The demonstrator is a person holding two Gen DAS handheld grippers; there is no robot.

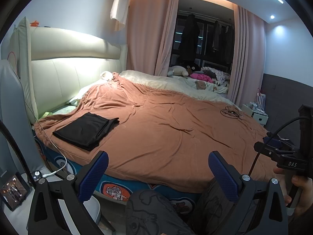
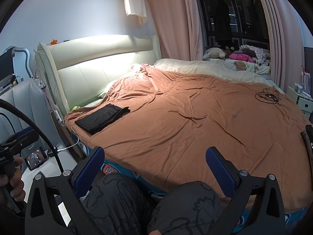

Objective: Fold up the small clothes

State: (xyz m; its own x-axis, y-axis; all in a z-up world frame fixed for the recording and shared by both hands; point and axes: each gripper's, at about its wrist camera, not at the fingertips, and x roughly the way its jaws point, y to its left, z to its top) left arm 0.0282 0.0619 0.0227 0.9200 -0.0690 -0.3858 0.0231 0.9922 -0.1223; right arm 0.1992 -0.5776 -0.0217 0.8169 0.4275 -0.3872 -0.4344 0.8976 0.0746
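Observation:
A black garment (image 1: 87, 130) lies folded flat on the orange blanket (image 1: 166, 129) near the bed's left front corner; it also shows in the right wrist view (image 2: 102, 118). My left gripper (image 1: 158, 157) is open and empty, held above the bed's front edge, well short of the garment. My right gripper (image 2: 154, 152) is open and empty over the front edge too, with the garment far to its left. The right gripper's body (image 1: 283, 156) shows at the right of the left wrist view.
A tangled black cable (image 1: 231, 113) lies on the blanket at the far right. A cream headboard (image 1: 74, 72) stands at the left. A phone (image 2: 36, 157) and white charging cable (image 1: 56, 162) sit on the bedside stand. My knees in grey trousers (image 2: 121, 199) are below the grippers.

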